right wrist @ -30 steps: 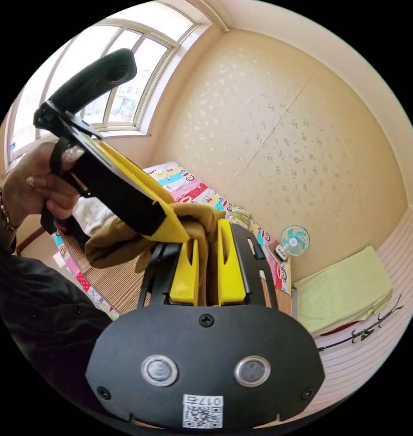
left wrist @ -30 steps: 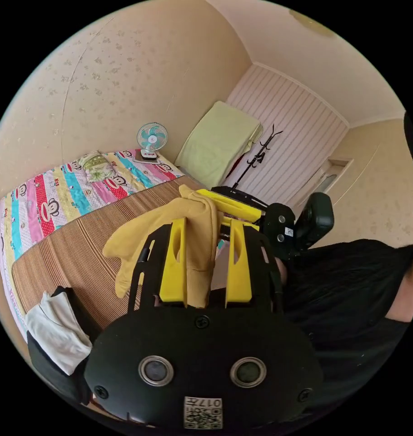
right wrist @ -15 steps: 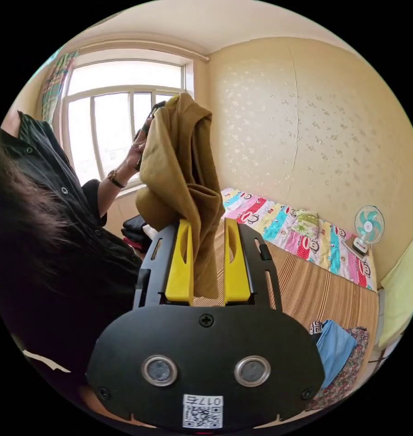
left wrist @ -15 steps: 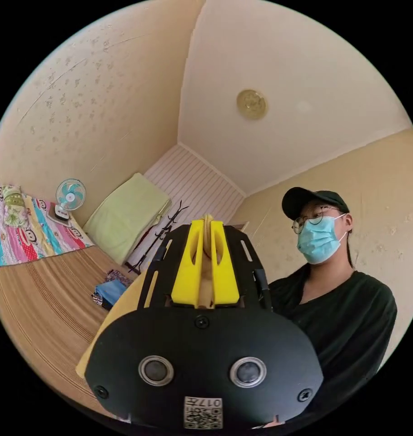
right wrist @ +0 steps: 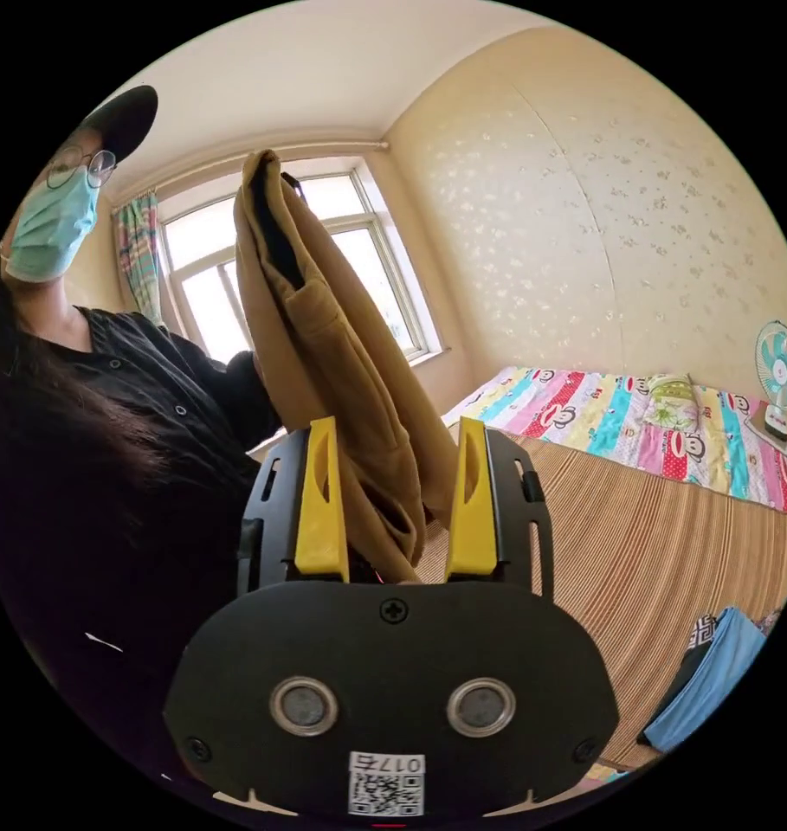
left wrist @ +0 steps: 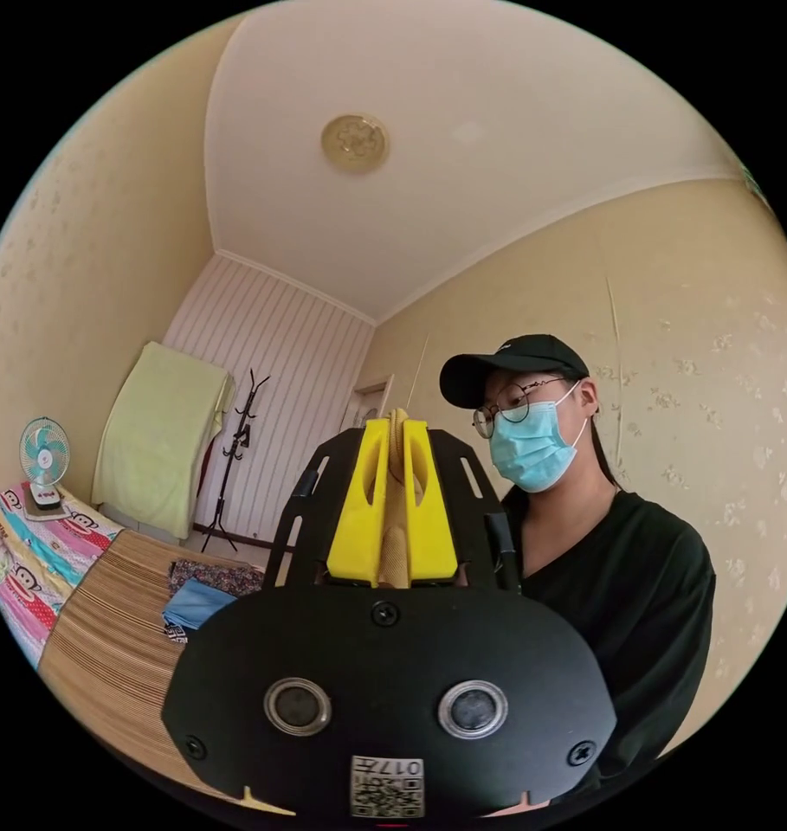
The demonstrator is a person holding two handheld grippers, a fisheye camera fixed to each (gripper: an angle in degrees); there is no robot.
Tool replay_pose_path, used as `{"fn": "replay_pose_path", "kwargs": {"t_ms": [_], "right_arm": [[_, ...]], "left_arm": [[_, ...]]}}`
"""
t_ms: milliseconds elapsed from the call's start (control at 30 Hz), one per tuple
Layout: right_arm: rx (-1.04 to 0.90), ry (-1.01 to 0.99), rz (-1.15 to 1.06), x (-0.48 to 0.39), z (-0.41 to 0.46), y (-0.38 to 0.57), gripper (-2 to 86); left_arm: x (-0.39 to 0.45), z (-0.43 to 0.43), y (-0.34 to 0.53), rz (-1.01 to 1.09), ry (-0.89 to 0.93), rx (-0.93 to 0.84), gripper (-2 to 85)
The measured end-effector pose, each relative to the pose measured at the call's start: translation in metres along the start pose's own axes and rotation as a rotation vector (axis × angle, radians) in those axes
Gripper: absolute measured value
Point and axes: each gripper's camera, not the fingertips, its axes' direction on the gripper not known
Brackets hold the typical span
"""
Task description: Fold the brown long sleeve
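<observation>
Two yellow-jawed grippers are held up in a bedroom, each with a camera riding on it. In the left gripper view, closest to the camera, the left gripper [left wrist: 391, 450] has its jaws closed nearly together on a thin fold of the brown long sleeve [left wrist: 396, 519], which shows as a narrow ribbed strip pinched between them and poking out just past the tips. Behind that gripper is a person [left wrist: 618, 571] in a black top. Lower and to the side lies a bed with a striped woven mat [left wrist: 107, 632], and a folded blue cloth [left wrist: 194, 603] rests on it near a patterned dark cloth [left wrist: 209, 573]. Farther off, a colourful cartoon sheet [left wrist: 38, 554] covers the bed's end, where a small fan [left wrist: 43, 459] stands. Against the far panelled wall lean a pale green mat [left wrist: 159, 433] and a black coat stand [left wrist: 235, 450].

In the right gripper view, the right gripper [right wrist: 396, 485] has its jaws spread wide apart. The brown garment [right wrist: 341, 363] hangs down between them; it lies against the inner face of one jaw, with a gap beside the other, so they do not clamp it. The garment rises up and away from the camera, bunched in long folds, its top held high in front of a window [right wrist: 367, 260]. Beside it, the person's black sleeve [right wrist: 151, 389] is visible. Beyond, the woven mat [right wrist: 670, 537], the cartoon sheet [right wrist: 618, 424] and the fan [right wrist: 778, 372] appear again, with the blue cloth [right wrist: 713, 666] near the edge.
</observation>
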Motion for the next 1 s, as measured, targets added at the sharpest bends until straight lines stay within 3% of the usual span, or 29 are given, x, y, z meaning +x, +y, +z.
{"fn": "replay_pose_path", "kwargs": {"t_ms": [100, 200, 267, 300, 367, 467, 567, 667, 800, 900, 967, 1000], "right_arm": [[-0.159, -0.025, 0.054, 0.016, 0.042, -0.021, 9.5], [-0.086, 0.328, 0.208, 0.025, 0.024, -0.049, 5.3], [0.037, 0.712, 0.246, 0.015, -0.02, -0.08, 4.8], [0.097, 0.775, 0.238, 0.009, -0.035, -0.087, 4.7], [0.299, 0.791, 0.15, -0.016, -0.089, -0.109, 4.6], [0.399, 0.725, 0.005, -0.045, -0.131, -0.124, 4.4], [0.384, 0.801, -0.07, -0.063, -0.147, -0.137, 4.3], [0.376, 0.818, -0.147, -0.07, -0.172, -0.166, 4.3], [0.404, 0.802, -0.18, -0.039, -0.188, -0.23, 4.3], [0.22, 0.844, -0.152, 0.04, -0.169, -0.298, 4.6], [-0.077, 0.824, -0.059, 0.15, -0.13, -0.34, 4.9], [-0.138, 0.806, -0.016, 0.183, -0.119, -0.345, 5.1]], "left_arm": [[-0.003, -0.018, -0.003, -0.033, -0.011, 0.039, 1.0], [-0.001, -0.048, -0.009, -0.057, -0.111, 0.021, 1.0], [0.014, -0.08, -0.011, -0.041, -0.294, 0.001, 0.9], [0.02, -0.089, -0.011, -0.034, -0.359, -0.001, 0.9], [0.055, -0.117, 0.003, 0.039, -0.717, 0.026, 0.8], [0.082, -0.126, 0.041, 0.076, -0.985, 0.039, 0.8], [0.087, -0.133, 0.073, 0.06, -0.886, 0.109, 0.7], [0.082, -0.138, 0.064, 0.059, -0.783, 0.071, 0.7], [0.053, -0.152, 0.014, 0.01, -0.812, 0.046, 0.8], [-0.021, -0.178, -0.023, -0.134, -0.914, -0.024, 1.0], [-0.112, -0.21, -0.032, -0.31, -0.999, -0.119, 1.4], [-0.138, -0.219, -0.03, -0.344, -1.023, -0.145, 1.5]]}}
